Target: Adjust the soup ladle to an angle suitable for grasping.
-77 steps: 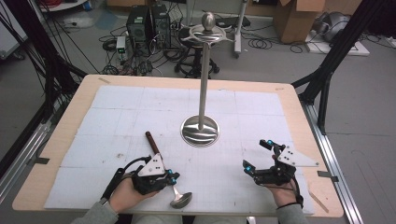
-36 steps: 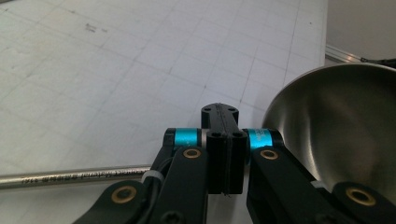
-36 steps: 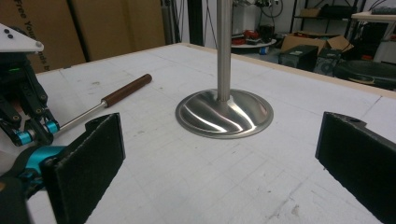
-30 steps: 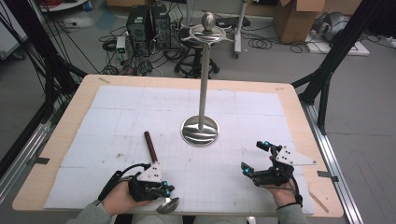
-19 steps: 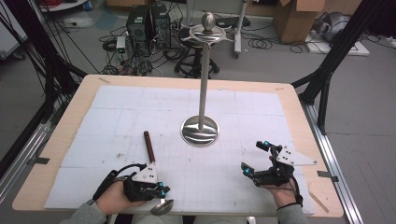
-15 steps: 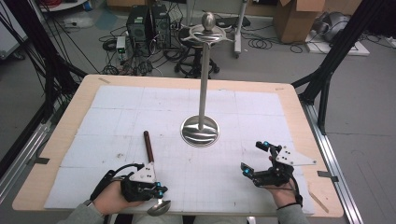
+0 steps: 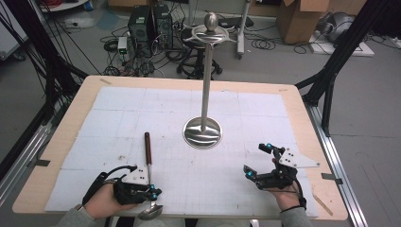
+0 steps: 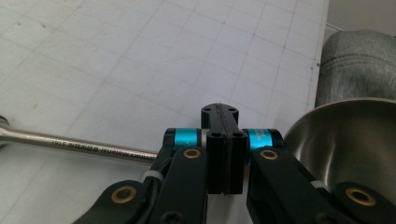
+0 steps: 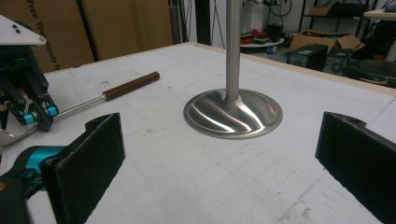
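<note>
high view, left to right: the left gripper [image 7: 152, 193] sits near the table's [image 7: 61, 142] front edge, its jaws clenched on the metal shaft of a ladle [image 7: 149, 175]. the ladle's brown handle points away from the person across the white gridded mat [image 7: 118, 118], and its steel bowl hangs at the table's front edge, just below the gripper. in the left gripper view the jaws stand pressed together over the shaft, which runs off to the left, with the bowl at the right. further right, at the middle of the mat, a tall steel stand [image 7: 203, 127] rises from a round base to a ringed top with a ball. at the right, the right gripper [image 7: 259, 161] rests on the mat, jaws released and spread wide with nothing between them, well apart from the ladle.
</note>
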`<state>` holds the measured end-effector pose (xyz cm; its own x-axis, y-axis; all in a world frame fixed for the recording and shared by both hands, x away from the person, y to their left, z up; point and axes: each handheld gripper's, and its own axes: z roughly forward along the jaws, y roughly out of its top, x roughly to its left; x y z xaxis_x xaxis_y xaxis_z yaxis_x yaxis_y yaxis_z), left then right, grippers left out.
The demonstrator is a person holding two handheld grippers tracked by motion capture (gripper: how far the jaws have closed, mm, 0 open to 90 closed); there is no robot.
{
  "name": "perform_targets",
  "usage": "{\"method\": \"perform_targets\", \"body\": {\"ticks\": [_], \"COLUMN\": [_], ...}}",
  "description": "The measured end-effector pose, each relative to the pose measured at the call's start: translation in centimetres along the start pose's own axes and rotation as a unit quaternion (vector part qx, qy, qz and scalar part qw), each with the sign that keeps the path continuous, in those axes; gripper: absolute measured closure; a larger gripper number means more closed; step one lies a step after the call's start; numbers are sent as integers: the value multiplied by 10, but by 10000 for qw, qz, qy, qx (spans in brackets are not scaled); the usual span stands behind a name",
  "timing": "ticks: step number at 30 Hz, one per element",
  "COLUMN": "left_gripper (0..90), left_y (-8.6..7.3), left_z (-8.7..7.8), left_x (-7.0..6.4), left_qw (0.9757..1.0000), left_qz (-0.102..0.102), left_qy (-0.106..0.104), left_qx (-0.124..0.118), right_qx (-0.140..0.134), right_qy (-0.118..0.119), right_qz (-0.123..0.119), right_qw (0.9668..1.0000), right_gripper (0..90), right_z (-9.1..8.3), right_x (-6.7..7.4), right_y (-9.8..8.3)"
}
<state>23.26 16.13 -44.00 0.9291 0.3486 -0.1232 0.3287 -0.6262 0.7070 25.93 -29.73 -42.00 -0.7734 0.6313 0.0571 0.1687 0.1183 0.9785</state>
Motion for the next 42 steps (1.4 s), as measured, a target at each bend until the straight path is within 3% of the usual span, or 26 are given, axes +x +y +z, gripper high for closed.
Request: {"method": "perform_targets", "body": {"ticks": [15,30,42], "left_gripper": [896,896,896], "left_y": [-27,-42,-48], "left_z": [-30,-47,-54], "left_x": [13,23,29], "left_qw": [9994,9981,9979], "left_qz": [-287,-514,-510], "left_qy": [174,323,385], "left_qx": [8,-47,-64], "right_qx": [63,93,109], "right_qy": [28,43,56], "right_qz": [-3,-17,-26], "right_qw": [10000,9999,9999], "right_gripper": [3,3,3], "right_z": [1,2,3], "right_x": [1,1,1], "right_y": [0,-1,-1]}}
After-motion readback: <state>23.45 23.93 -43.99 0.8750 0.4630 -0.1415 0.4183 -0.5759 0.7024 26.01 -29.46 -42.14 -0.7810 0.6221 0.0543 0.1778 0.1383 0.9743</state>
